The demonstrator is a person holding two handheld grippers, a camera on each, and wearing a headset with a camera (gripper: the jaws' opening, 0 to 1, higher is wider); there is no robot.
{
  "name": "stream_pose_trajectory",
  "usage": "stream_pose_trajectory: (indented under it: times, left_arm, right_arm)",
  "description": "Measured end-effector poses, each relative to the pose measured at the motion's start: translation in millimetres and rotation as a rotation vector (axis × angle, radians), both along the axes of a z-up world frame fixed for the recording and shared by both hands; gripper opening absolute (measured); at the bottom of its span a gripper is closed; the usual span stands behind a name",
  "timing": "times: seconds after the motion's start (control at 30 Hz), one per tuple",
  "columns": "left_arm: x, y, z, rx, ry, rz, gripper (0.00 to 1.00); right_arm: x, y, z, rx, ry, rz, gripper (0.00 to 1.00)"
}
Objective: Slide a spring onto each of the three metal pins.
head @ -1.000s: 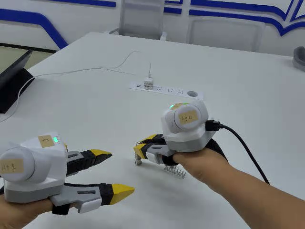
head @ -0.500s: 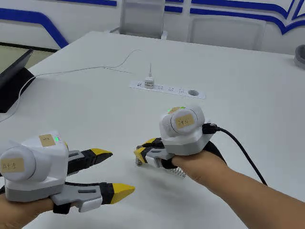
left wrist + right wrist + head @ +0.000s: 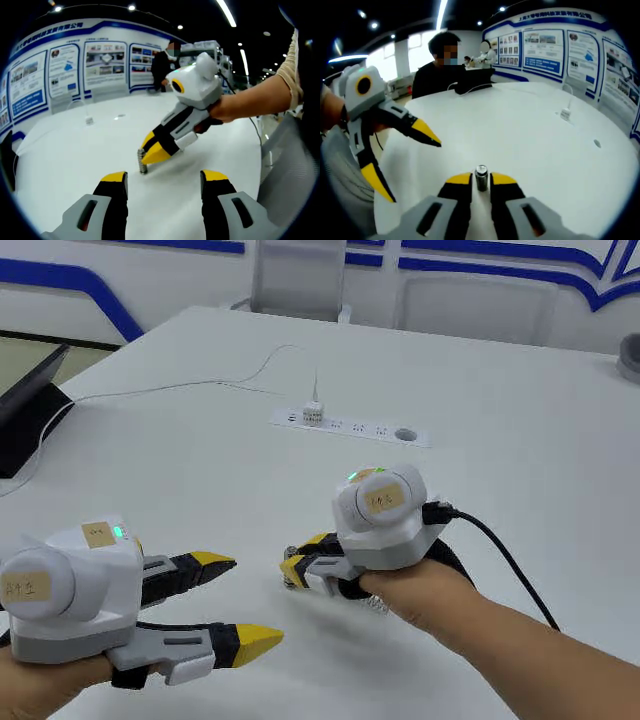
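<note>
clamping a metal pin (image 3: pixel 481 177) upright on the desk (image 3: pixel 200 470), my right tool (image 3: pixel 292 568) faced my left tool (image 3: pixel 248 601), jaws apart, nearby; open desk stretched wide beyond both.

On the surface (image 3: pixel 200 460): left gripper (image 3: pixel 250 600) at front left, right gripper (image 3: pixel 292 568) just right of it. Metal pin (image 3: pixel 481 177) upright between the right jaws. Spring (image 3: pixel 376 607) beneath the right hand (image 3: pixel 420 590). Power strip (image 3: pixel 350 427) behind; chair (image 3: pixel 297 280) beyond the far edge.
</note>
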State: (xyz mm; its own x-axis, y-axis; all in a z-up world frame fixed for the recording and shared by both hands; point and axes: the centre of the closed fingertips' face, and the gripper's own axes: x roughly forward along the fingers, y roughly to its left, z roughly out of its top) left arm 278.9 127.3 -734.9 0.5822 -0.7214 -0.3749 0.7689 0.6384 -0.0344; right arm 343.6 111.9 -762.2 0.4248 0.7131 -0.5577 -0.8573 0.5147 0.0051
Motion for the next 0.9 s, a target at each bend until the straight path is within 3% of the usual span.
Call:
stream_pose_trajectory:
  times: [0.53,0.9]
  left_arm:
    - [0.6,-4.5,3.9,-0.008,-0.003,-0.005,0.59]
    - [-0.7,-7.9,4.8,-0.011,-0.005,-0.010,0.59]
  right_arm:
    - [-12.6,-15.0,14.5,0.019,-0.026,-0.004,0.17]
    - [-29.5,-33.5,20.7,0.019,-0.046,0.001,0.17]
